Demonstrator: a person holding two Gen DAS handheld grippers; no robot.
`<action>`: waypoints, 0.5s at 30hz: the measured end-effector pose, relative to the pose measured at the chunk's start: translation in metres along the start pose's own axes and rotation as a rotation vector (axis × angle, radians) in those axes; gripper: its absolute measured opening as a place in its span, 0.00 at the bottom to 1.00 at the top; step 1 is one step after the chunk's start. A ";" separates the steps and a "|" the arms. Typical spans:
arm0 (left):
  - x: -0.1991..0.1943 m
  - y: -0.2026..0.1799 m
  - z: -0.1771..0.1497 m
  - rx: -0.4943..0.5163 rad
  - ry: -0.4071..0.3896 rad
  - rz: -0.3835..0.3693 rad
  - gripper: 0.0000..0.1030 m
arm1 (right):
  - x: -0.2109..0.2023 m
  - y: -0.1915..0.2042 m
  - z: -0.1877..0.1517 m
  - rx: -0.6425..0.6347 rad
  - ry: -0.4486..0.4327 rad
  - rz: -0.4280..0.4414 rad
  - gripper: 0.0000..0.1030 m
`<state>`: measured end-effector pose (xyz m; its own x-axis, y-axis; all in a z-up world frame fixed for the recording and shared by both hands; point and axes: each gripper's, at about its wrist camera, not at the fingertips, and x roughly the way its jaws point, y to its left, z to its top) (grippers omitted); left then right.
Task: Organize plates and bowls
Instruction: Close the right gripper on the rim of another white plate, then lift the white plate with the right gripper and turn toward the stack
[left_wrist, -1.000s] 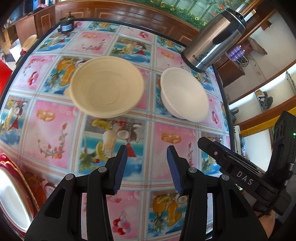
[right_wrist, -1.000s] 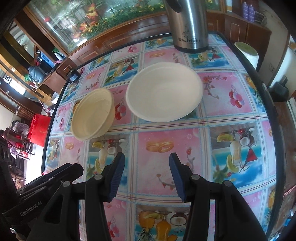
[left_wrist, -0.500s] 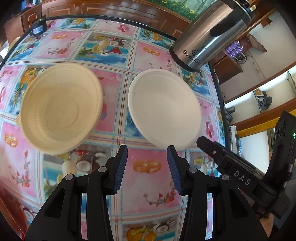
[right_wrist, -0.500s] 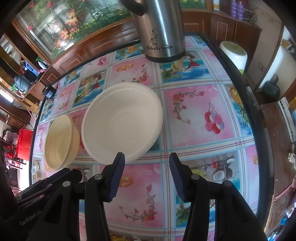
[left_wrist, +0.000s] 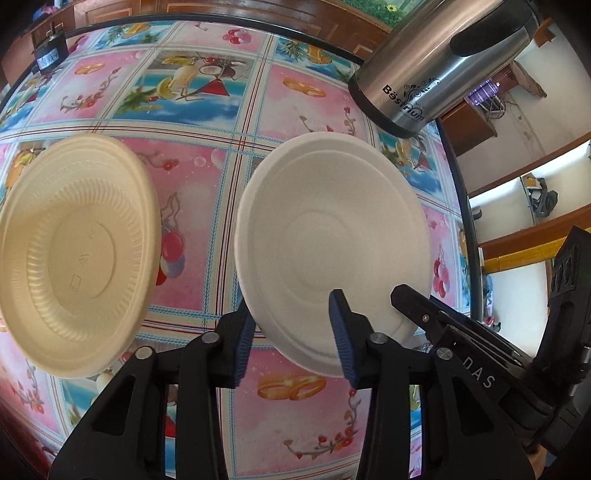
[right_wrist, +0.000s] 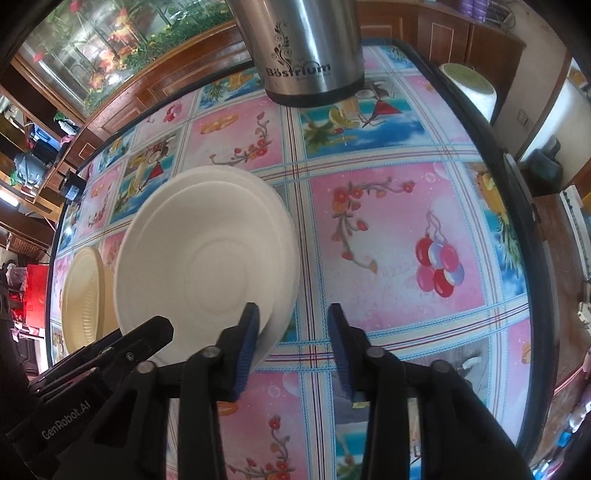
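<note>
A white bowl (left_wrist: 332, 243) sits on the patterned table, right of a cream ribbed bowl (left_wrist: 74, 251). My left gripper (left_wrist: 293, 336) is open with its jaws astride the white bowl's near rim, one finger outside and one inside. In the right wrist view the white bowl (right_wrist: 207, 266) is left of centre and the cream bowl (right_wrist: 81, 291) lies behind it. My right gripper (right_wrist: 291, 343) is open, its left finger at the white bowl's right rim, its right finger over bare tablecloth.
A steel thermos (left_wrist: 436, 62) stands at the table's far right edge; it shows in the right wrist view (right_wrist: 306, 48) too. The black table edge (right_wrist: 524, 206) runs down the right. A small dark object (left_wrist: 50, 55) sits at the far left corner.
Both grippers have moved forward to the white bowl, which now fills the space at their fingertips. The left gripper's jaws now straddle its rim. Both stay open.
</note>
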<state>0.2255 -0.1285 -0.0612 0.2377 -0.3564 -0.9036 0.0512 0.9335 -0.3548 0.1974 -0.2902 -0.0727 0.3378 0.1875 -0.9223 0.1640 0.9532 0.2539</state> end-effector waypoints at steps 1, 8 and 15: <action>0.000 0.000 0.000 0.003 -0.001 -0.001 0.34 | 0.000 0.000 0.000 0.001 0.001 -0.001 0.27; -0.002 0.000 -0.005 0.026 0.005 0.005 0.19 | -0.004 0.002 -0.004 -0.001 0.001 -0.001 0.15; -0.019 -0.003 -0.024 0.070 -0.012 0.023 0.19 | -0.019 0.005 -0.017 -0.012 -0.010 0.009 0.15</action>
<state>0.1975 -0.1250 -0.0490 0.2513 -0.3352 -0.9080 0.1137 0.9418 -0.3162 0.1763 -0.2849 -0.0589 0.3480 0.1934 -0.9173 0.1497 0.9545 0.2580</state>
